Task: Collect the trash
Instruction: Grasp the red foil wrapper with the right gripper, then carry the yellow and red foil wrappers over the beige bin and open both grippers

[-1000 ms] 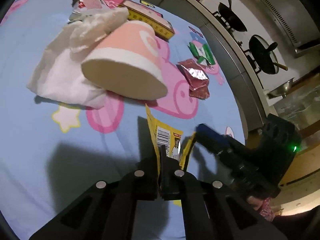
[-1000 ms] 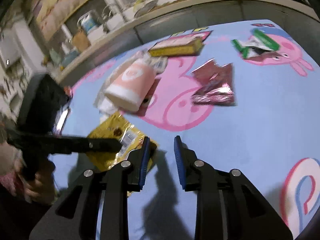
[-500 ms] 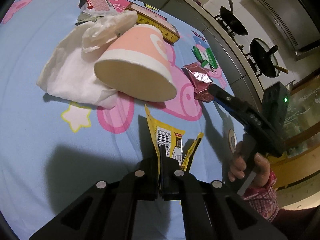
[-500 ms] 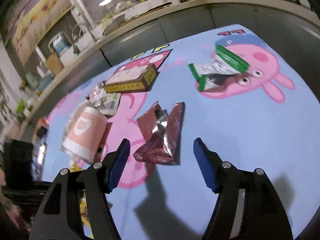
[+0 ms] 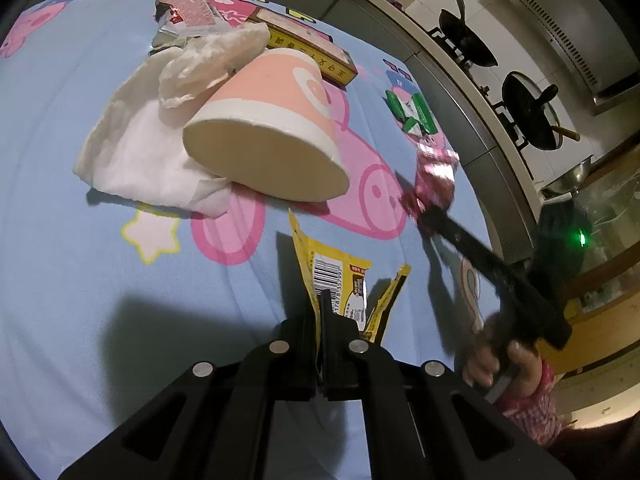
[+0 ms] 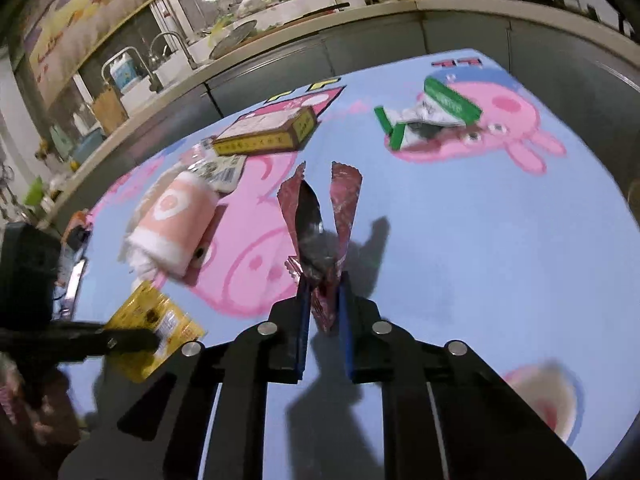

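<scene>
Now the right gripper, wide apart a moment ago, is closing its jaws on the red foil wrapper above the cartoon tablecloth; the left gripper (clamped shut) holds the yellow wrapper, so both hands carry trash.

Barcode digits "7878 357997" on the yellow wrapper

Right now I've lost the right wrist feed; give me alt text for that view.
The right gripper is closing its jaws on a crumpled red foil wrapper standing up between the blue pads, above a blue cartoon-pig tablecloth. Behind lie a tipped pink paper cup, a yellow box and a green-and-white wrapper; lower left, the left gripper pinches a yellow packet.
</scene>
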Demonstrator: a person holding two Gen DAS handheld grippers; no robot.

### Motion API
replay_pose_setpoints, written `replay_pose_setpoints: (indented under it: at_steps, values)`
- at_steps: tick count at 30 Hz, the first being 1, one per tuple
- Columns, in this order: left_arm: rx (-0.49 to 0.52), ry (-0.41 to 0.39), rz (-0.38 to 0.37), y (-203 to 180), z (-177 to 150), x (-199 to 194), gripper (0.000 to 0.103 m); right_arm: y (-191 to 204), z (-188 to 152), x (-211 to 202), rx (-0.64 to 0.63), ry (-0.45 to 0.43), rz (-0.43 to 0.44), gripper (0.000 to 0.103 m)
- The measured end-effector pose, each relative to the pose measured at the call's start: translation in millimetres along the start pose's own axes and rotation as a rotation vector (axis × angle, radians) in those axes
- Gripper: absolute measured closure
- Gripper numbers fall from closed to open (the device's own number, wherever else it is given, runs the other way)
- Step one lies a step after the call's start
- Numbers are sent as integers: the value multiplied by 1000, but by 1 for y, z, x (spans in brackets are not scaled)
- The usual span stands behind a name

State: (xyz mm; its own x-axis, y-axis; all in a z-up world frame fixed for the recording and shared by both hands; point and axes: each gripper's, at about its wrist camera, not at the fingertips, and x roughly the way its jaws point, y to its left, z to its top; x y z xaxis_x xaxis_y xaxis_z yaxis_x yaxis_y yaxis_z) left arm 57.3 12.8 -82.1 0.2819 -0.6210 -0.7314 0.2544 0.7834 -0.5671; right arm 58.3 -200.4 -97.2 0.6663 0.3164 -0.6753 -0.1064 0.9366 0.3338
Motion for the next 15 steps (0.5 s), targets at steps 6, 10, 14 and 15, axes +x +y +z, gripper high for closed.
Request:
replay_pose_setpoints:
  at_steps: [6, 10, 14, 15]
  values:
    - [0, -5, 1, 0, -1, 0, 101, 13, -18, -13, -11, -16, 18, 90]
    - [3, -6, -8, 0, -3, -3, 101, 13, -17, -12, 7, -11, 27, 90]
    - [33, -30, -18, -7, -5, -10, 101, 15, -12, -18, 10, -36, 30, 90]
    - [44, -36, -18, -9, -5, -11, 101, 16, -12, -19, 7, -35, 31, 90]
